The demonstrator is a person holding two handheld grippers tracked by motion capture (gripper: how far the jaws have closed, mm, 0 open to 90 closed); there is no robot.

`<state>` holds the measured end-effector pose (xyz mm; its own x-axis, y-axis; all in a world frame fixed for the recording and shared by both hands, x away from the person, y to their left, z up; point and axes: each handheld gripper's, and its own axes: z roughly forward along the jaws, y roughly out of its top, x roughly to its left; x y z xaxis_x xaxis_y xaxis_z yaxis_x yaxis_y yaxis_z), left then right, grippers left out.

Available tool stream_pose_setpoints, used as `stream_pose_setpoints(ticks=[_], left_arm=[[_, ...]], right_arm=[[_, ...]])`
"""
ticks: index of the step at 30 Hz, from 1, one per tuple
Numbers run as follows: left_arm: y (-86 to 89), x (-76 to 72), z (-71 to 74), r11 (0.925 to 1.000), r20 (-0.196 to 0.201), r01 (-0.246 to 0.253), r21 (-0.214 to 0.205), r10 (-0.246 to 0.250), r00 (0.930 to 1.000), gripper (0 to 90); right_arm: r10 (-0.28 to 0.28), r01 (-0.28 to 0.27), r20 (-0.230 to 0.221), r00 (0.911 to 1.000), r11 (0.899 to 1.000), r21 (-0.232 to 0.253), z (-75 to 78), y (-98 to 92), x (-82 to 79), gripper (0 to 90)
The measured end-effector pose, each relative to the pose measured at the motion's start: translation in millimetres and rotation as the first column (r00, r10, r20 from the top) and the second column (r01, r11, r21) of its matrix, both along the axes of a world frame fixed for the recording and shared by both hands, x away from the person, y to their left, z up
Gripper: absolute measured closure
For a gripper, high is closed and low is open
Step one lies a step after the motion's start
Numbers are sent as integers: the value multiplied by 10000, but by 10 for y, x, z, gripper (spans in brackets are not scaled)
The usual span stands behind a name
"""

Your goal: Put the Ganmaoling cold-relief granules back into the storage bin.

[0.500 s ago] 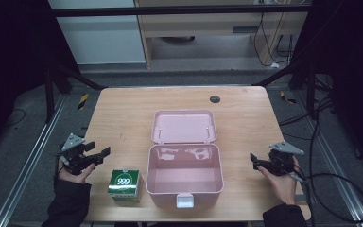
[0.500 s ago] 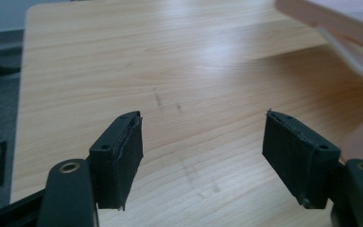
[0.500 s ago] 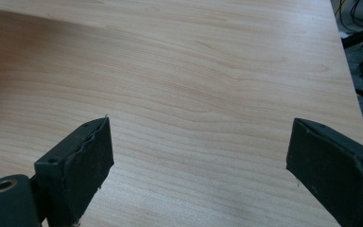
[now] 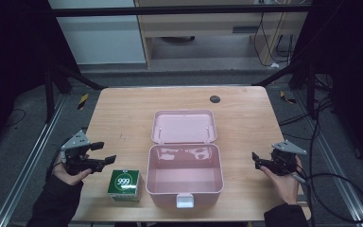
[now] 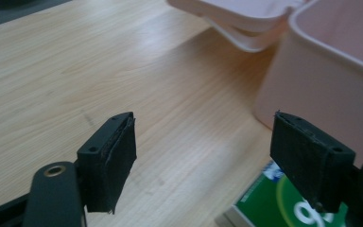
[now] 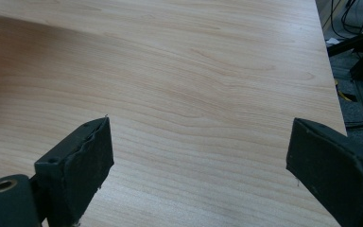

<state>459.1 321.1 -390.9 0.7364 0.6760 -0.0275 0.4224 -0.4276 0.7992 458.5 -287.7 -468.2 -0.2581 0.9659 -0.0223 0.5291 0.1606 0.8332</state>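
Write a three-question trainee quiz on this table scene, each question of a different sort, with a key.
1. True or false: the pink box has its lid shut.
2. Which gripper is nearer the green carton? A) left gripper B) right gripper
3. Fill in: between the left gripper's fingers there is ____.

Key:
1. False; the lid lies open behind the box.
2. A.
3. Nothing; the fingers stand apart over the bare table, beside the carton.
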Motion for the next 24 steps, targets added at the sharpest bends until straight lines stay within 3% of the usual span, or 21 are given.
stream_pose_setpoints(ticks=[2, 3, 8, 11, 15, 19, 20, 21, 22, 24], left_arm=[[-31, -22, 42, 9980, -86, 570, 277, -567, 9984, 215], [-65, -38, 75, 9929, -248, 969, 694, -954, 9951, 211], [-112, -53, 109, 9817, -440, 1458, 1227, -1414, 9890, 204], [-155, -63, 106, 9692, -716, 1934, 1527, -1843, 9803, 190], [-203, -77, 109, 9414, -1133, 2653, 2081, -2462, 9626, 162], [-214, -80, 144, 9191, -1343, 3013, 2539, -2749, 9520, 150], [-228, -84, 167, 9051, -1439, 3274, 2714, -2982, 9436, 140], [-240, -88, 177, 8986, -1481, 3387, 2790, -3083, 9397, 138], [-240, -88, 177, 8986, -1481, 3387, 2790, -3083, 9397, 132], [-273, -100, 199, 8830, -1546, 3648, 2953, -3327, 9303, 126]], right_arm=[[25, -25, 13, 10000, 10000, -39, -7, 3, -2, 81], [27, -27, -13, 10000, 9999, -108, -19, 11, -7, 80], [84, -84, 5, 10000, 9999, -110, -29, 15, -9, 76], [127, -127, 82, 9999, 9999, -93, -18, 14, -15, 73], [299, -298, 23, 9996, 9995, -84, -26, 16, -10, 72], [394, -397, -125, 9991, 9990, -228, -50, 31, 1, 71], [474, -480, -183, 9987, 9984, -308, -63, 35, 8, 68], [507, -513, -167, 9986, 9980, -367, -68, 34, 12, 68], [507, -513, -167, 9986, 9980, -367, -68, 34, 12, 68], [547, -553, -153, 9984, 9978, -364, -71, 32, 13, 67]])
